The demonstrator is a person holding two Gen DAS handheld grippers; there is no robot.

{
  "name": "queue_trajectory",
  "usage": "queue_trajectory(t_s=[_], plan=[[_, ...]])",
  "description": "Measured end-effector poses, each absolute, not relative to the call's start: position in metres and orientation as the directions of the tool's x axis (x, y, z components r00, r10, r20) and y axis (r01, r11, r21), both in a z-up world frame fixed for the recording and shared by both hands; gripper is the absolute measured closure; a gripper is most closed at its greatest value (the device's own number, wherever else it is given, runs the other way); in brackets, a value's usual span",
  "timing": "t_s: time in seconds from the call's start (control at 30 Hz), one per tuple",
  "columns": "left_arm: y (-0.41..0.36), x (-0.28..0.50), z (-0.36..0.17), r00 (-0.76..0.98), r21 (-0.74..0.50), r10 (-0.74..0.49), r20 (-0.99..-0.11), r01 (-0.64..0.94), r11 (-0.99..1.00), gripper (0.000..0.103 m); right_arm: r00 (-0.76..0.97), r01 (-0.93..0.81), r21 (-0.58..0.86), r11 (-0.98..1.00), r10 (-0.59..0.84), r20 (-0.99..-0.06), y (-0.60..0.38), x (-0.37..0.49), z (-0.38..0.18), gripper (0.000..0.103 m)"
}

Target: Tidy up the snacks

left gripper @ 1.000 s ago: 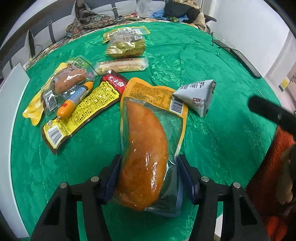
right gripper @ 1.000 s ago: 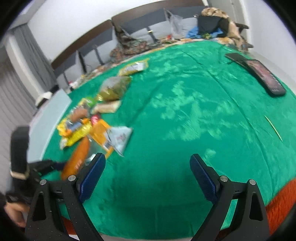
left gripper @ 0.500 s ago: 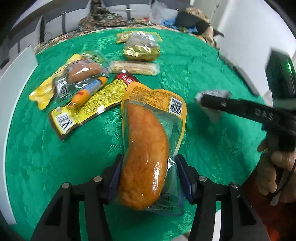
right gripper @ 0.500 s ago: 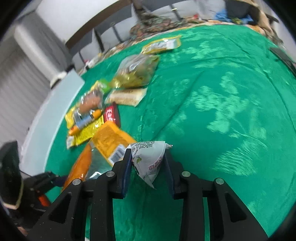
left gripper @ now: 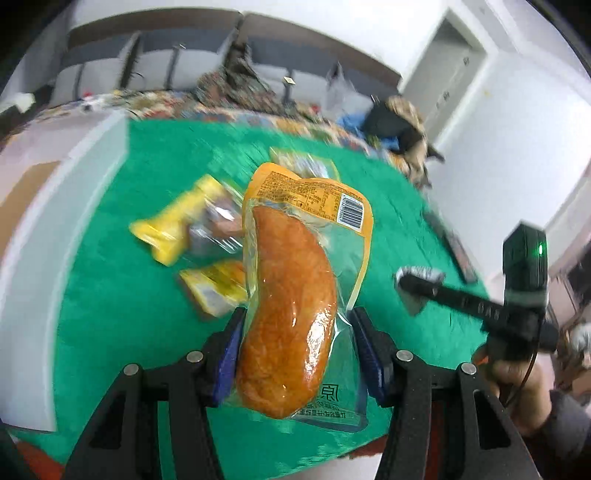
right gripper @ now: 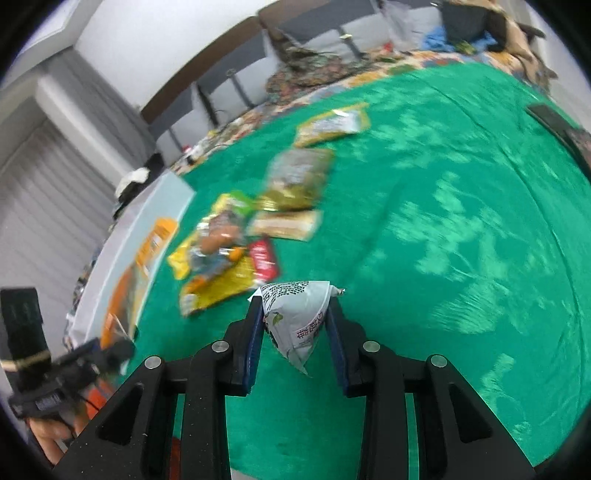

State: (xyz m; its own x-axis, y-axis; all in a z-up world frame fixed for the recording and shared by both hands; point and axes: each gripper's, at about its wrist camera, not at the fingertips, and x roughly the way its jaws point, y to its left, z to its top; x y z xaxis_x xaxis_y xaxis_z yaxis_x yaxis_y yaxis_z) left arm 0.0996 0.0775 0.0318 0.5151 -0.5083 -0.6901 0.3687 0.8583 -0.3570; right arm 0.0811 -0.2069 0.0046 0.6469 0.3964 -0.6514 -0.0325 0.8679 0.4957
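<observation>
The left gripper [left gripper: 295, 354] is clamped on a vacuum-packed chicken leg pouch [left gripper: 295, 295] — lifted above the green tablecloth [left gripper: 122, 302]. The right gripper [right gripper: 295, 328] pinches a white triangular snack packet [right gripper: 297, 317] between its blue pads [right gripper: 255, 332], just beside the other snack packs [right gripper: 229, 254] — near a white box [right gripper: 129, 243].

White walls [left gripper: 491, 122], grey sofa [right gripper: 325, 35] — green tablecloth [right gripper: 461, 206].

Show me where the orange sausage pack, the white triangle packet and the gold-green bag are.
orange sausage pack [left gripper: 291, 314]: left wrist view, on the sausage body.
white triangle packet [right gripper: 295, 317]: right wrist view, on its printed face.
gold-green bag [right gripper: 297, 179]: right wrist view, mid-bag.
</observation>
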Motion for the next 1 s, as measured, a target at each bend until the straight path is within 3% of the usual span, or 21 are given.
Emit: queue_trajectory(t_s=[0.13, 0.3, 0.47, 0.6, 0.67, 0.73, 0.83, 1.0], plan=[[0.146, 0.114, 0.065, 0.596, -0.360, -0.460, -0.658, 0.288, 0.887, 0.048, 0.636, -0.140, 0.494, 0.858, 0.460, -0.619, -0.162, 0.093, 0.035, 0.069], [0.252, 0.123, 0.085, 0.694, -0.280, -0.284, -0.661, 0.123, 0.952, 0.048, 0.595, -0.317, 0.504, 0.804, 0.582, -0.555, -0.073, 0.116, 0.084, 0.069], [0.347, 0.134, 0.064, 0.676, -0.211, -0.113, -0.728, -0.064, 0.975, 0.047, 0.479, -0.463, 0.544, 0.699, 0.715, -0.509, 0.038, 0.143, 0.117, 0.068], [0.384, 0.137, 0.038, 0.623, -0.106, 0.018, -0.782, -0.161, 0.981, 0.043, 0.379, -0.533, 0.531, 0.659, 0.747, -0.546, 0.139, 0.168, 0.122, 0.068], [0.388, 0.138, 0.024, 0.589, -0.036, 0.114, -0.800, -0.236, 0.971, 0.020, 0.341, -0.534, 0.517, 0.669, 0.730, -0.592, 0.179, 0.181, 0.113, 0.054], [0.393, 0.137, 0.015, 0.571, 0.003, 0.173, -0.803, -0.286, 0.958, 0.017, 0.323, -0.527, 0.497, 0.690, 0.703, -0.634, 0.201, 0.187, 0.104, 0.025], [0.398, 0.127, 0.009, 0.577, -0.020, 0.173, -0.798, -0.312, 0.950, 0.002, 0.350, -0.511, 0.462, 0.725, 0.667, -0.658, 0.195, 0.186, 0.098, 0.025], [0.375, 0.117, 0.013, 0.619, -0.071, 0.146, -0.772, -0.313, 0.947, 0.002, 0.456, -0.469, 0.375, 0.799, 0.583, -0.672, 0.126, 0.172, 0.085, 0.026]])
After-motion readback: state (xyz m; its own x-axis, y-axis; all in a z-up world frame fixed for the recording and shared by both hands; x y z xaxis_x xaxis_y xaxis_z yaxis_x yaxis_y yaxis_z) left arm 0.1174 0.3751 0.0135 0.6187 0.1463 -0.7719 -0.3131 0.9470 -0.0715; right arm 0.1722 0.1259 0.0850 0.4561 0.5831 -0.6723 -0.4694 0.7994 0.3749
